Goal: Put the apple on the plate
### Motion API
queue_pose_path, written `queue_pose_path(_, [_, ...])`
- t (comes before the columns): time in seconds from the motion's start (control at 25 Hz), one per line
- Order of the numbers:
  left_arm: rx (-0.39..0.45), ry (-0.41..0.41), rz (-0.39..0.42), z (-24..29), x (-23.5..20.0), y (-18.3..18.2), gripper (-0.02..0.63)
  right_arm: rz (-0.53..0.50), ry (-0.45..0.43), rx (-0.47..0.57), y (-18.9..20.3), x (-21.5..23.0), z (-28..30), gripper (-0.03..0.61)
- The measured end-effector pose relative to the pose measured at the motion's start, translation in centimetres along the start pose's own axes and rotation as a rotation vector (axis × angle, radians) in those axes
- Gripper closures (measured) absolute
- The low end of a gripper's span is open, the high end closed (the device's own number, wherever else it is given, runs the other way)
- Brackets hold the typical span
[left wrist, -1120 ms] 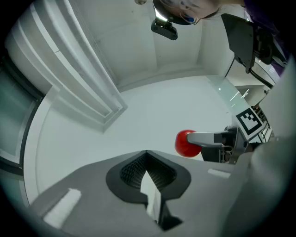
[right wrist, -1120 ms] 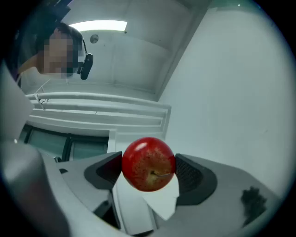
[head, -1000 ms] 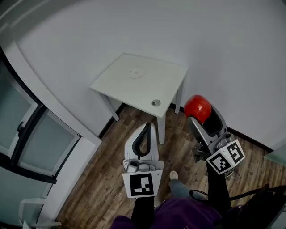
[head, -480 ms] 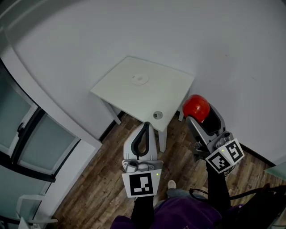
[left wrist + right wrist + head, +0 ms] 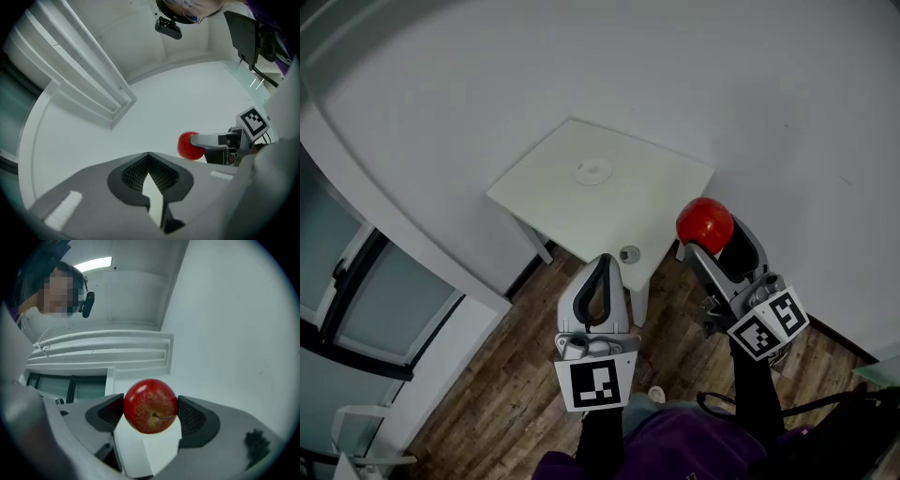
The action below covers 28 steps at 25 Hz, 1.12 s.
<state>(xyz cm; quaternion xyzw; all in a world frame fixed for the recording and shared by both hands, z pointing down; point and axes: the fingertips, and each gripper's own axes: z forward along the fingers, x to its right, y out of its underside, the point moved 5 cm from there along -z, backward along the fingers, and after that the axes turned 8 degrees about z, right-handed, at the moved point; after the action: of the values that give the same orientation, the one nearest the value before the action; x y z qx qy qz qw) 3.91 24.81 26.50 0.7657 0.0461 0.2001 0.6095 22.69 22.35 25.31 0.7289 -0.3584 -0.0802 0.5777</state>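
Hold right gripper (image 5: pixel 705 228) pinched firmly on apple (image 5: pixel 150 405); carry above plate (image 5: pixel 592 172), lower gently; left gripper (image 5: pixel 602 263) pressed together, empty.

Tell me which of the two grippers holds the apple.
The right gripper: its jaws clamp the red apple on both sides. The left gripper is shut on nothing.

We see a white table (image 5: pixel 647 197) vs. the pale wall (image 5: pixel 722 75). Small round metal thing (image 5: pixel 629 254) nr the table's front edge (can't tell what). Wood floor (image 5: pixel 506 375) under the table, glass panels (image 5: pixel 398 314) to its left.
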Motion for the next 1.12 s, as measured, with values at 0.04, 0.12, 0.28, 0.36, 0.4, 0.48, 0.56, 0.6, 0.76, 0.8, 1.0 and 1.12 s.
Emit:
queue_pose_path(0.04, [-0.002, -0.001, 0.001, 0.3, -0.1, 0.1, 0.607, 0.002, 0.000, -0.003, 0.1, 0.2, 0.2, 0.218])
queue_pose_path(0.12, [-0.007, -0.001, 0.005, 0.8, -0.2, 0.3, 0.607, 0.004, 0.000, -0.006, 0.3, 0.6, 0.6, 0.218])
queue_pose_path(0.28, [-0.011, -0.003, 0.005, 2.2, -0.6, 0.8, 0.607, 0.007, 0.003, -0.008, 0.6, 1.4, 1.7, 0.218])
queue_pose_path(0.36, [-0.011, -0.004, 0.000, 2.9, -1.0, 1.2, 0.607, 0.007, 0.001, -0.009, 0.8, 1.8, 2.4, 0.218])
queue_pose_path(0.4, [-0.009, -0.004, 0.000, 3.3, -1.2, 1.3, 0.607, 0.006, 0.000, -0.008, 0.9, 2.0, 2.7, 0.218])
queue_pose_path(0.48, [-0.002, -0.001, 0.002, 4.2, -1.5, 1.5, 0.607, 0.005, -0.001, -0.004, 1.0, 2.5, 3.5, 0.218])
queue_pose_path(0.56, [0.006, 0.004, 0.004, 5.5, -2.0, 1.8, 0.607, 0.003, 0.002, -0.001, 1.2, 3.3, 4.6, 0.218])
queue_pose_path(0.6, [0.007, 0.007, 0.003, 6.4, -2.4, 2.2, 0.607, 0.003, 0.005, -0.003, 1.5, 3.9, 5.5, 0.218])
queue_pose_path(0.76, [-0.005, 0.018, -0.002, 10.7, -4.8, 4.0, 0.607, 0.007, 0.014, -0.014, 2.7, 6.4, 9.9, 0.218])
queue_pose_path(0.8, [-0.002, 0.021, 0.000, 11.2, -5.1, 4.0, 0.607, 0.007, 0.015, -0.013, 2.8, 6.6, 10.4, 0.218])
queue_pose_path(1.0, [0.014, 0.028, 0.007, 12.2, -5.6, 4.2, 0.607, 0.000, 0.011, 0.003, 3.1, 7.0, 11.5, 0.218])
queue_pose_path(1.12, [0.006, 0.030, 0.000, 15.1, -7.8, 5.4, 0.607, 0.003, 0.015, -0.011, 4.0, 8.3, 14.9, 0.218])
